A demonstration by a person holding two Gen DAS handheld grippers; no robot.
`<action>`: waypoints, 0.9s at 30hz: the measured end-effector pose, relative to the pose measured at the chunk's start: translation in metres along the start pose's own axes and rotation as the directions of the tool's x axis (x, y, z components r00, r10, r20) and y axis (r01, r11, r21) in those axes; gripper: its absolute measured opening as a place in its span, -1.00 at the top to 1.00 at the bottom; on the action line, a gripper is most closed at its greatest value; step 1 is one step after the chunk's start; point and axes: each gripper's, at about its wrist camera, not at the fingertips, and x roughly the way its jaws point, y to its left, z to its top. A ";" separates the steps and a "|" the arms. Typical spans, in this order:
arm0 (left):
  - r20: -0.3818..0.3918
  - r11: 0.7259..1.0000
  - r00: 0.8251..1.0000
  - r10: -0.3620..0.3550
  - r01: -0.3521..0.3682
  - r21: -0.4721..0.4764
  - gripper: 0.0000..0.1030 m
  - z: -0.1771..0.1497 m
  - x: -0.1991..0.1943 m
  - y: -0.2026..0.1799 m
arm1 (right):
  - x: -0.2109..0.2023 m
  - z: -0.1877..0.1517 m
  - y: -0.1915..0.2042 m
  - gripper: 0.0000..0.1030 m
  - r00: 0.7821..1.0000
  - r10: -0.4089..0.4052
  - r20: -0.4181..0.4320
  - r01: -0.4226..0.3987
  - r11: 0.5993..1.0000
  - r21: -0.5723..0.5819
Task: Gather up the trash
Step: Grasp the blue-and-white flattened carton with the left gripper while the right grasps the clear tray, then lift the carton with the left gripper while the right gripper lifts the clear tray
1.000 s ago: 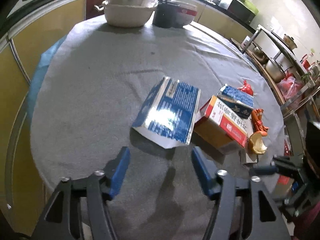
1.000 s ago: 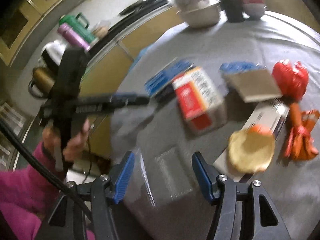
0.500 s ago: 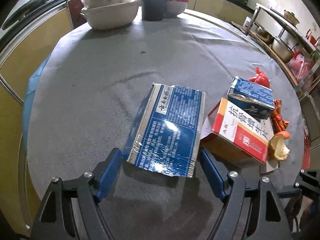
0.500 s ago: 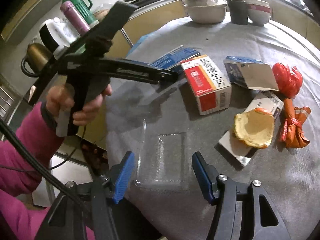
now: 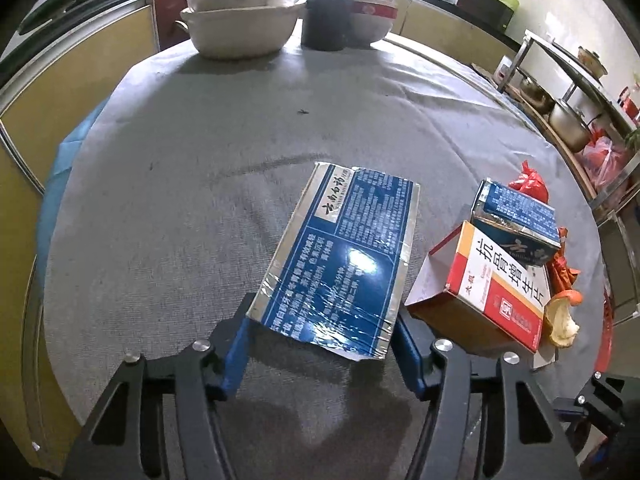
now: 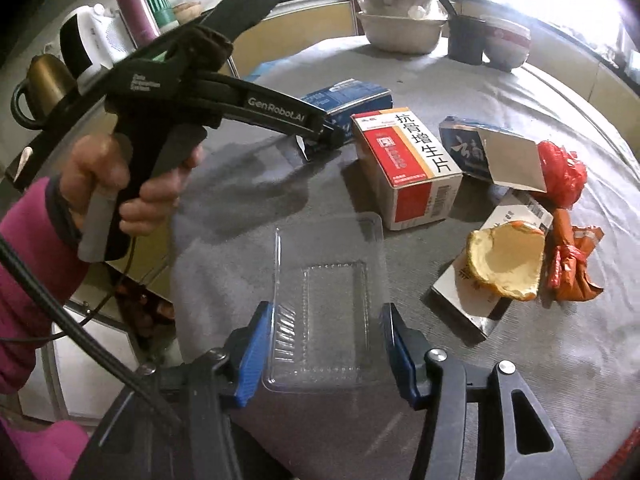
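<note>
Here, the flattened blue carton (image 5: 344, 264) lies on the grey tablecloth (image 5: 180, 208), glossy, printed in white characters, silver along its edges, its near edge ragged and creased. Its near end sits between the blue fingers of the left gripper (image 5: 322, 344), whose jaws have just been closing in on it; the left finger's pad looks to be against the carton's left corner, while at the right finger I cannot tell whether the pad touches. In the right wrist view a clear plastic tray (image 6: 328, 300), shallow and ribbed with a raised rectangle in its floor, rests on the cloth by the table's near edge. The right gripper (image 6: 326, 354) has it between its fingers and its jaws have just been closing; the pads stand right at the tray's two sides, though whether they press is unclear.

Just right of the blue carton stands a red-and-white medicine box (image 6: 404, 164), so close that it crowds the left gripper's right finger. Leaning behind it is a small torn blue box (image 6: 480, 152), then a crumpled red bag (image 6: 560, 172), an orange wrapper (image 6: 572, 264) and a piece of orange peel (image 6: 506, 260) lying on a flat white box (image 6: 464, 300). A hand (image 6: 120, 188) in a magenta sleeve grips the left tool's handle. At the table's far side sit a covered white basin (image 5: 240, 20), a dark cup (image 5: 324, 20) and a red-banded bowl (image 5: 372, 16)
</note>
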 end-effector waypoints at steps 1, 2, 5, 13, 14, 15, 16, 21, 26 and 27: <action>0.005 1.000 1.000 0.005 -0.005 -0.005 -0.22 -0.001 -0.002 0.000 | -0.002 -0.001 -0.003 -0.10 1.000 0.008 0.005 -0.008 1.000 0.012; 0.014 1.000 1.000 0.013 -0.013 -0.010 -0.22 -0.003 -0.005 0.000 | -0.007 -0.002 -0.008 -0.10 1.000 0.015 0.013 -0.016 1.000 0.026; 0.055 0.999 0.997 0.050 -0.049 -0.014 -0.21 -0.009 -0.018 -0.004 | -0.017 -0.008 -0.016 -0.10 0.999 0.016 0.036 -0.018 0.998 0.063; 0.182 0.991 0.976 0.123 -0.130 0.026 -0.21 -0.023 -0.076 -0.028 | -0.069 -0.036 -0.060 -0.10 0.989 0.001 0.145 -0.035 0.972 0.231; 0.203 0.990 0.971 0.128 -0.137 0.033 -0.21 -0.025 -0.086 -0.035 | -0.075 -0.038 -0.067 -0.10 0.987 -0.017 0.159 -0.024 0.968 0.251; 0.218 0.990 0.968 0.127 -0.138 0.038 -0.21 -0.026 -0.092 -0.042 | -0.085 -0.042 -0.074 -0.10 0.983 -0.038 0.179 -0.013 0.961 0.276; 0.234 0.990 0.965 0.121 -0.136 0.046 -0.21 -0.028 -0.100 -0.052 | -0.091 -0.043 -0.079 -0.10 0.980 -0.049 0.193 -0.010 0.956 0.293; 0.266 0.989 0.959 0.097 -0.124 0.087 -0.21 -0.038 -0.117 -0.092 | -0.125 -0.049 -0.099 -0.10 0.956 -0.116 0.268 0.011 0.931 0.365; 0.280 0.977 0.957 0.079 -0.130 0.171 -0.21 -0.041 -0.125 -0.140 | -0.146 -0.056 -0.108 -0.10 0.936 -0.161 0.313 0.027 0.920 0.392; 0.284 0.973 0.956 0.077 -0.134 0.188 -0.21 -0.040 -0.127 -0.148 | -0.150 -0.057 -0.110 -0.10 0.933 -0.164 0.321 0.023 0.916 0.401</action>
